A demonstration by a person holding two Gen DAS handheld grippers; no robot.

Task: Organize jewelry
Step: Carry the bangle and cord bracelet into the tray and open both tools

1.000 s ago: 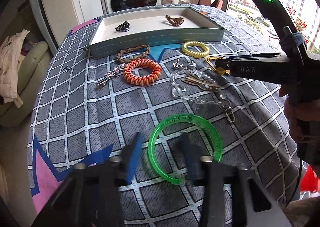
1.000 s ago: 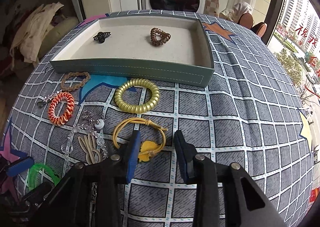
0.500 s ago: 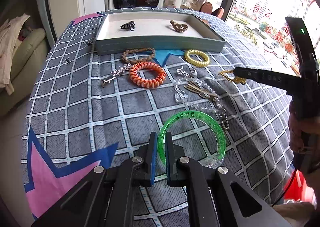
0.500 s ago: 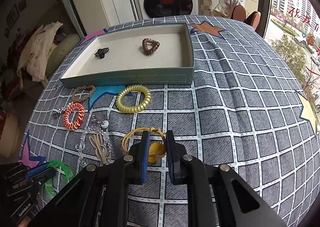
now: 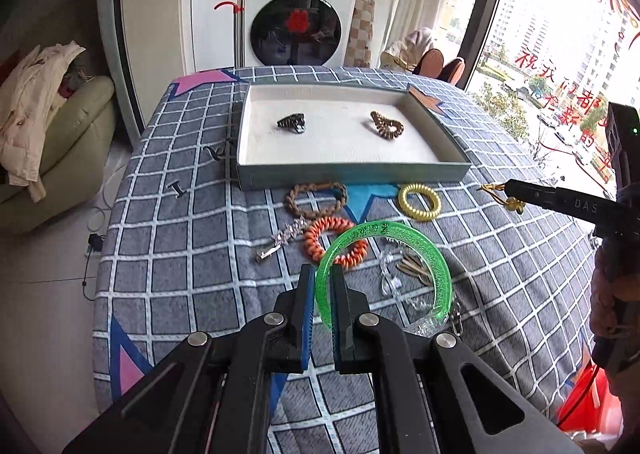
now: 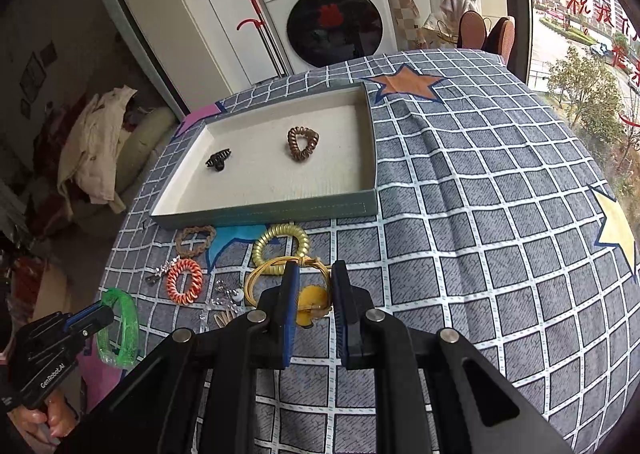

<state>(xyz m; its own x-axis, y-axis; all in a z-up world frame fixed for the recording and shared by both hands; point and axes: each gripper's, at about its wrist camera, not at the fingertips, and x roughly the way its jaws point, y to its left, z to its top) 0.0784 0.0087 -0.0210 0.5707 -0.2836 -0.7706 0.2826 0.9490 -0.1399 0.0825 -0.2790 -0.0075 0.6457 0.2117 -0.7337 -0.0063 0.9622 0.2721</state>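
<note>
My left gripper (image 5: 322,286) is shut on a green glitter bangle (image 5: 400,234) and holds it lifted above the quilt; the bangle also shows in the right wrist view (image 6: 120,310). My right gripper (image 6: 314,286) is shut on a yellow cord bracelet with a yellow charm (image 6: 312,302), lifted off the cloth; it shows in the left wrist view (image 5: 500,194). The teal tray (image 5: 352,176) with a cream lining holds a black hair claw (image 5: 292,122) and a brown coil tie (image 5: 386,126).
On the quilt before the tray lie a yellow coil tie (image 5: 420,201), a braided brown band (image 5: 316,198), an orange coil tie (image 5: 320,242), a silver clip (image 5: 280,240), a clear chain (image 5: 390,282) and tan bands (image 5: 414,268). A washing machine (image 5: 300,14) stands behind.
Both grippers closed on their items and lifted them: the left on the green bangle, the right on the yellow cord bracelet. Both have risen and pulled back from the table.
</note>
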